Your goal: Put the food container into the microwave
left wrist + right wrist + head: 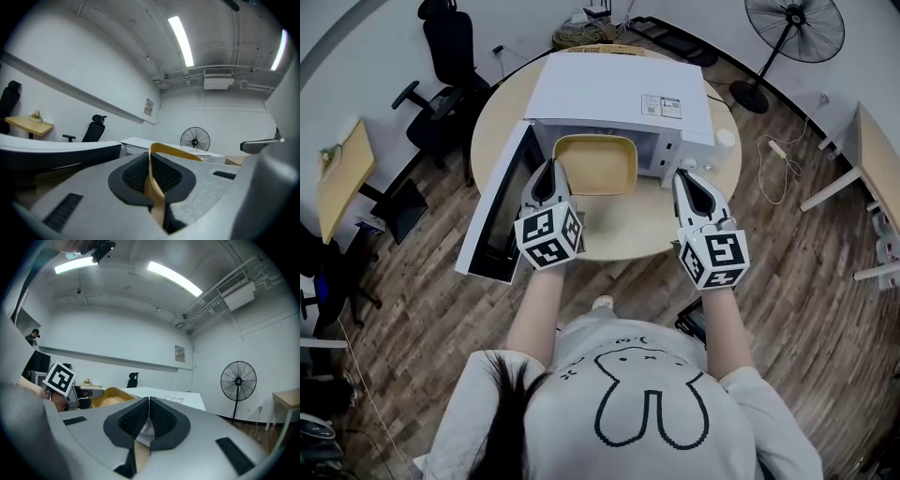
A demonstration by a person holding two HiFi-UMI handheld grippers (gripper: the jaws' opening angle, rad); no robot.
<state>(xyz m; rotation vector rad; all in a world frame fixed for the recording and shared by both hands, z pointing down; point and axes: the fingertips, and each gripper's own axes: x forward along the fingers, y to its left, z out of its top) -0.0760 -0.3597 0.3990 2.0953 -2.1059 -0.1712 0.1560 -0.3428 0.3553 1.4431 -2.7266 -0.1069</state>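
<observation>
The person's two forearms (539, 302) reach forward side by side. The left gripper (551, 171) points level, its jaws clamped on the near left rim of the food container (598, 161). The right gripper (682, 178) also points level, well apart from the left, its jaws pressed together with nothing between the pads.

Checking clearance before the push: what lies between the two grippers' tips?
The head view shows the container, its left rim pinched by the left gripper, then bare table short of the right gripper.
</observation>
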